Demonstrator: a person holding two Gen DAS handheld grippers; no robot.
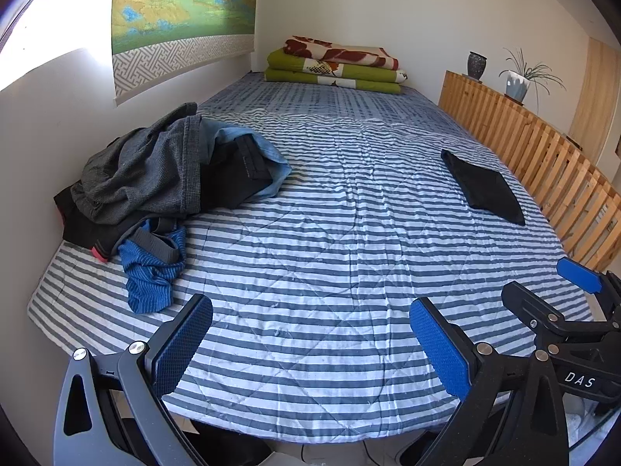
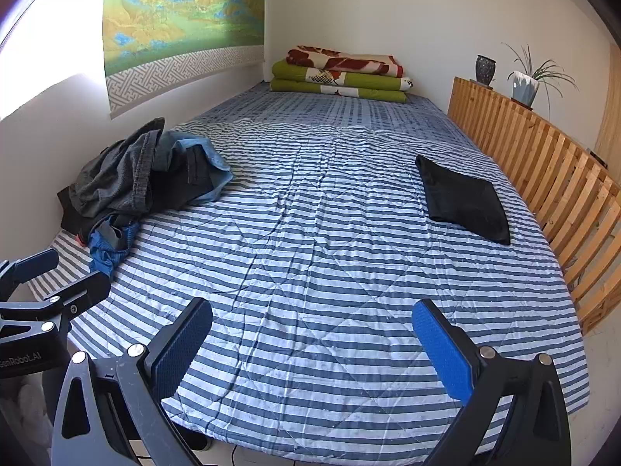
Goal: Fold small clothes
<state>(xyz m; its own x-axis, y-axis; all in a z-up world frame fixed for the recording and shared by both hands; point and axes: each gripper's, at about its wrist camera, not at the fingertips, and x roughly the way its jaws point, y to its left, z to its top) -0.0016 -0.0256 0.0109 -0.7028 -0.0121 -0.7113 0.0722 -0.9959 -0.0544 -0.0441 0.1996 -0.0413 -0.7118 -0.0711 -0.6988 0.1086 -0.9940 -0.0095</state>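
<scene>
Nearby, a clothes pile (image 1: 163, 178) and folded black garment (image 1: 485, 186) flank bare striped quilt (image 1: 330, 233).

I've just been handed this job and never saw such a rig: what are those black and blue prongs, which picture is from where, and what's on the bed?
The prongs are two hand-held grippers, one per hand, each with a camera looking along its fingers. One picture is from the left gripper, the other from the right gripper; each also sees its partner at the edge. Both are open and hold nothing. On the striped bed lie a pile of unfolded clothes by the wall, one folded black garment near the wooden rail, and stacked blankets at the far end.
</scene>
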